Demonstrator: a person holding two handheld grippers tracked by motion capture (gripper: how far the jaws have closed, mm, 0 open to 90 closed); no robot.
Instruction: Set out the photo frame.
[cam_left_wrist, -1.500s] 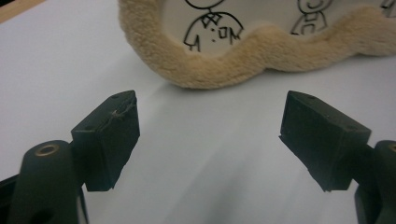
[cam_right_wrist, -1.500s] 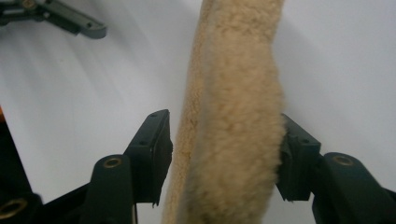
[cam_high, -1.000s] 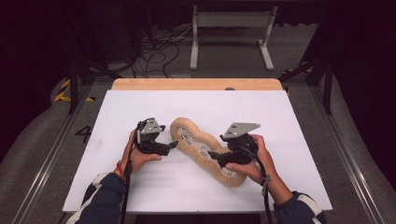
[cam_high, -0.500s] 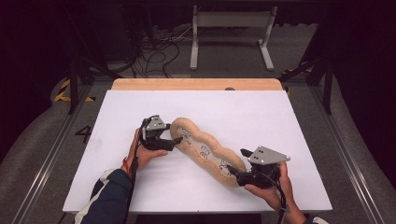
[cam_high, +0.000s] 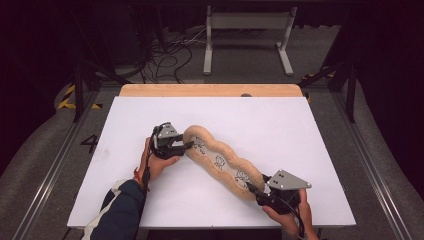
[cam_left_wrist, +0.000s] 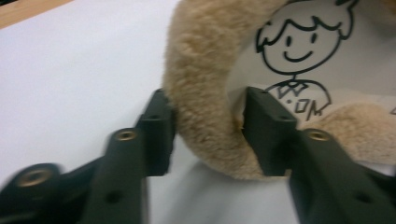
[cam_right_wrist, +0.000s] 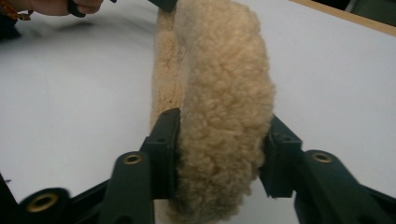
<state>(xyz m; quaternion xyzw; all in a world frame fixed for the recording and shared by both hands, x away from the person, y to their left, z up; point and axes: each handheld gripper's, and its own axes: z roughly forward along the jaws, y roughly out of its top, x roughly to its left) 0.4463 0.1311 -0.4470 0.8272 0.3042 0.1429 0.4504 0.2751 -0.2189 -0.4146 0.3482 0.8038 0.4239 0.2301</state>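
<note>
A long, fuzzy tan plush strip (cam_high: 222, 161) with little cartoon drawings on its white middle lies on the white table (cam_high: 310, 130). The left gripper (cam_high: 186, 146) pinches the far end – its jaws have just been closing, and now they squeeze the fluffy rim. The right gripper (cam_high: 250, 189) holds the near end the same way, its jaws just closed onto the fluff too. I think one gripper holds each end so the strip stays pulled out flat. The strip runs slantwise across the table, from the far left down to the near right, wiggling a bit like a snake.
</note>
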